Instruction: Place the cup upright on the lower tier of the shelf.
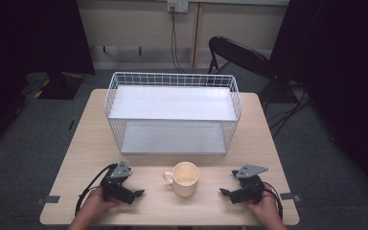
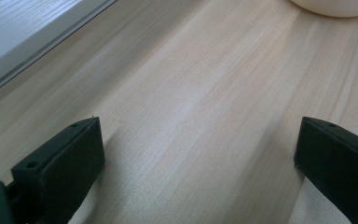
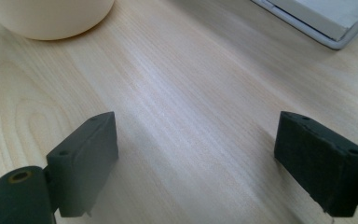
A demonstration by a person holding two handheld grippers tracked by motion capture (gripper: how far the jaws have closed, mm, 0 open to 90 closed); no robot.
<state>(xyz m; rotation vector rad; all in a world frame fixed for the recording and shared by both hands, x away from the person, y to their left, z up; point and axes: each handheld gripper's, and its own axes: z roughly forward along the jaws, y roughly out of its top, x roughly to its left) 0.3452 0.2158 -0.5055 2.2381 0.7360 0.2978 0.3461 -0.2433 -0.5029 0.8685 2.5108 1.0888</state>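
On the near left of the wooden table (image 1: 84, 143), the left gripper (image 1: 137, 193) rests in the person's left hand (image 1: 96, 203), low over the wood and pointing right, toward the middle. Its jaws stand wide apart in the left gripper view, with nothing but bare tabletop between them; they hold nothing and press on nothing. A cable trails from it over the near edge.

Moving right, the cream mug (image 1: 185, 179) stands upright on the near middle of the table, mouth up and apparently empty, its handle turned to the left, toward the left gripper. It sits between the two grippers, apart from both, and just in front of the white wire rack (image 1: 172, 79). That rack takes up the far half of the table; it has an upper shelf and a lower shelf, both bare.

By the look of it the work concerns the mug, and nothing of it is done yet: the mug is untouched and no jaw is at its rim or handle. Probably what is left is everything, namely reaching in, gripping the mug, lifting it and setting it wherever it belongs, perhaps on the rack.

Farthest right, the right gripper (image 1: 224, 192) sits in the right hand (image 1: 267, 208), pointing left toward the mug. Its jaws are also spread wide over bare wood, gripping nothing, with the mug's base near but apart
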